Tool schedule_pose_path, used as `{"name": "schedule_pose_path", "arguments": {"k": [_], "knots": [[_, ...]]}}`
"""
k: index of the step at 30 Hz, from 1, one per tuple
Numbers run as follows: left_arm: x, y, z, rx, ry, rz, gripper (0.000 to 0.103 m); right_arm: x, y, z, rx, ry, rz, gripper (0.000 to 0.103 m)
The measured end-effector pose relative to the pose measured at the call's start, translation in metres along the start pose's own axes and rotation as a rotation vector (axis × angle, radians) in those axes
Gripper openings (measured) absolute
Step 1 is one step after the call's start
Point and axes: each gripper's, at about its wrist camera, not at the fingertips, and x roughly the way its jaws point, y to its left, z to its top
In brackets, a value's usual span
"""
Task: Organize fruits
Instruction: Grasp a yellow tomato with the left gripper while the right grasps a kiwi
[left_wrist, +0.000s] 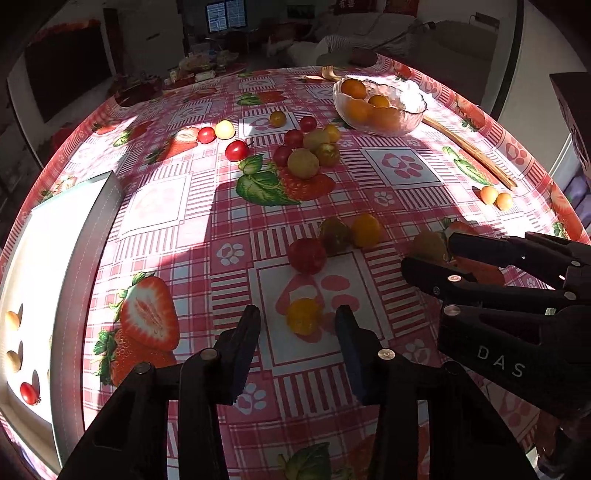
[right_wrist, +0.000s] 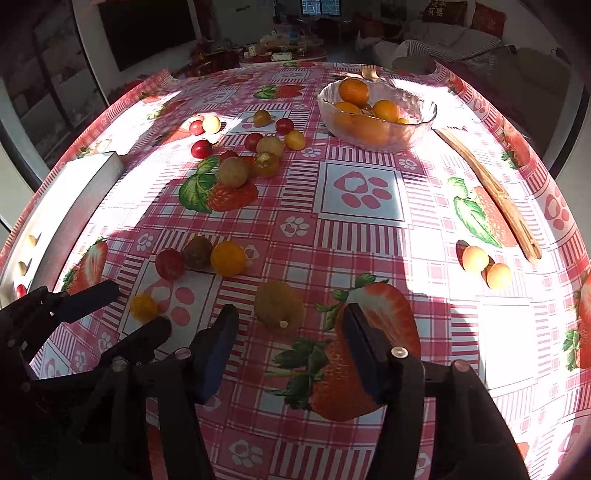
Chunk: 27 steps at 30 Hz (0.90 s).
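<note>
Small round fruits lie scattered on a strawberry-print tablecloth. My left gripper (left_wrist: 299, 321) is open, its fingers on either side of a small yellow fruit (left_wrist: 303, 315), which also shows in the right wrist view (right_wrist: 144, 307). My right gripper (right_wrist: 290, 325) is open around a larger yellow-green fruit (right_wrist: 279, 304); it shows in the left wrist view (left_wrist: 428, 249) too. Just beyond lie a red fruit (left_wrist: 306, 255), a dark green one (left_wrist: 334, 236) and an orange one (left_wrist: 365, 229). A glass bowl (left_wrist: 415, 110) holds oranges.
A white tray (left_wrist: 62, 258) at the left holds a red fruit (left_wrist: 28, 393) and pale ones. A cluster of fruits (left_wrist: 304, 147) lies mid-table. Wooden tongs (right_wrist: 491, 192) and two pale fruits (right_wrist: 485, 266) lie at the right. A fork (left_wrist: 328, 74) lies behind the bowl.
</note>
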Motion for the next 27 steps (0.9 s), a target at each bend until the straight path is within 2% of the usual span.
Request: {"name": "schedule_pose_path", "arguments": {"k": [1, 4, 9, 17, 27], "knots": [[0.0, -0.003, 0.0, 0.009, -0.004, -0.012, 0.026, 0.0, 0.001, 0.0, -0.011, -0.003, -0.01, 0.051], [-0.002, -0.009, -0.002, 0.028, -0.019, -0.01, 0.021, -0.002, 0.001, -0.001, -0.017, -0.007, 0.017, 0.029], [-0.015, -0.001, -0.011, -0.032, -0.019, -0.05, 0.021, -0.009, -0.013, -0.009, 0.077, 0.008, 0.113, 0.029], [-0.075, 0.023, -0.038, -0.094, -0.08, -0.03, 0.021, -0.048, -0.012, -0.031, 0.107, -0.016, 0.116, 0.029], [-0.138, 0.083, -0.073, -0.202, -0.153, 0.069, 0.021, -0.094, 0.023, -0.041, 0.07, -0.056, 0.163, 0.029]]}}
